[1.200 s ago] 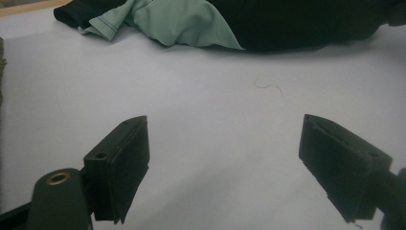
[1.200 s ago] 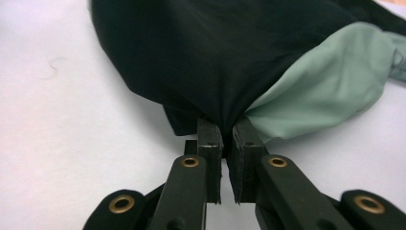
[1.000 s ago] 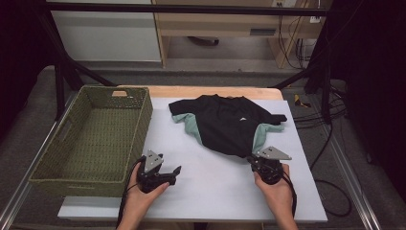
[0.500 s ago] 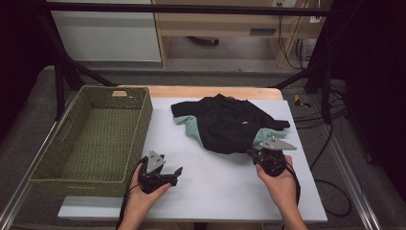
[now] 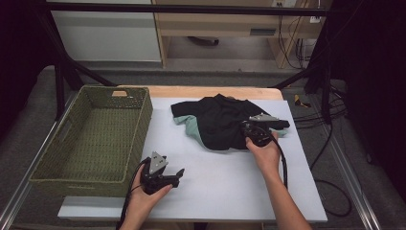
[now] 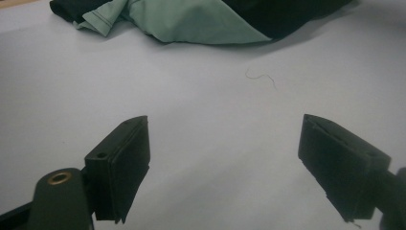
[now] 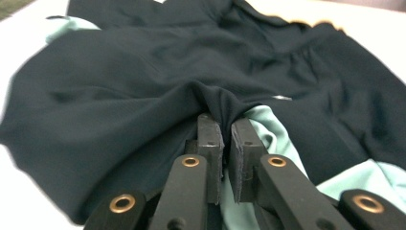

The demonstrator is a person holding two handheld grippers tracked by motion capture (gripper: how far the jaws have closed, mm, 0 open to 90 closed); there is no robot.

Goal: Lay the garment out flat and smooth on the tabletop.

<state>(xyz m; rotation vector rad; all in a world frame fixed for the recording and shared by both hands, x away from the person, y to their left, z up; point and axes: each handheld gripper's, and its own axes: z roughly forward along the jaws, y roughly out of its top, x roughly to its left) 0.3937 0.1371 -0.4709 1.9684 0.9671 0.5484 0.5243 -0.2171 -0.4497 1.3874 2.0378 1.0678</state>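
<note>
A black shirt (image 5: pixel 218 120) with a mint-green lining lies crumpled at the back of the white mat (image 5: pixel 230 184). My right gripper (image 5: pixel 246 128) is over the shirt's right side. In the right gripper view its jaws (image 7: pixel 222 122) are shut on a pinched fold of the black shirt (image 7: pixel 119 72), with mint fabric just beside them. My left gripper (image 5: pixel 178 174) rests low over the mat near the front left, apart from the shirt. Its jaws (image 6: pixel 225 129) stand wide open with nothing between them, and the shirt's mint edge (image 6: pixel 191 21) lies farther ahead.
A green woven basket (image 5: pixel 141 120) stands at the left of the table, beside the mat. A loose thread (image 6: pixel 261 77) lies on the mat ahead of the left gripper. Cables trail off the table's right side (image 5: pixel 311 103).
My right gripper has moved away from the person and to the left with the shirt's edge in it, bunching the cloth over itself. The left gripper has stayed where it was.
</note>
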